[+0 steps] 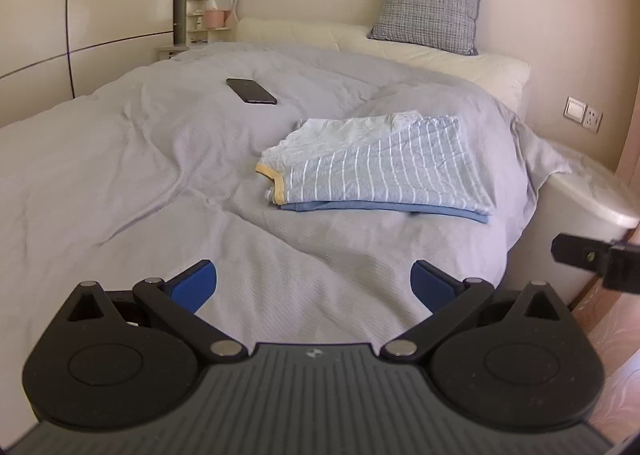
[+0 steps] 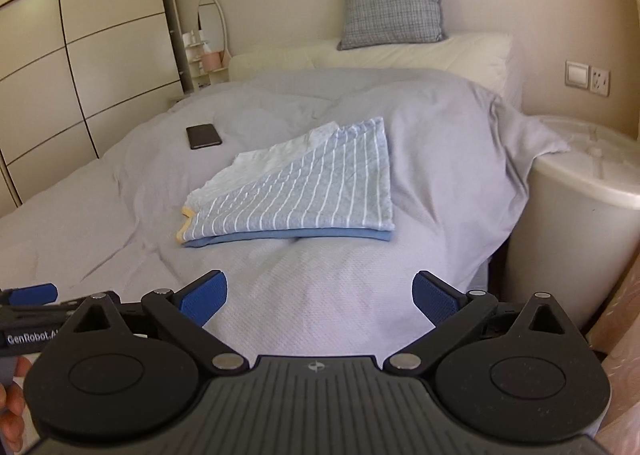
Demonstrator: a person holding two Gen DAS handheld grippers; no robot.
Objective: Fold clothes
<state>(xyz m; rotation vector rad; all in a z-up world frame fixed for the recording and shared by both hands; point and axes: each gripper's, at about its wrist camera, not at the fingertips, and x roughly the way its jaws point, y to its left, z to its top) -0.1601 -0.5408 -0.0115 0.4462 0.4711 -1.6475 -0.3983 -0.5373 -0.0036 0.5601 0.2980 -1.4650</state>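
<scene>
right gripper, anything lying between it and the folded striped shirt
Nothing. In the right wrist view only bare grey duvet separates the open right gripper from the folded striped shirt; the phone lies off beyond it.

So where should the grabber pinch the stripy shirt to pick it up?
Probably the near edge of the folded striped shirt, where the blue layers stack together above the grey duvet. Come in low from the front with the open right gripper, pinching all the layers at once. The yellow-trimmed corner is looser, so it might unfold.
</scene>
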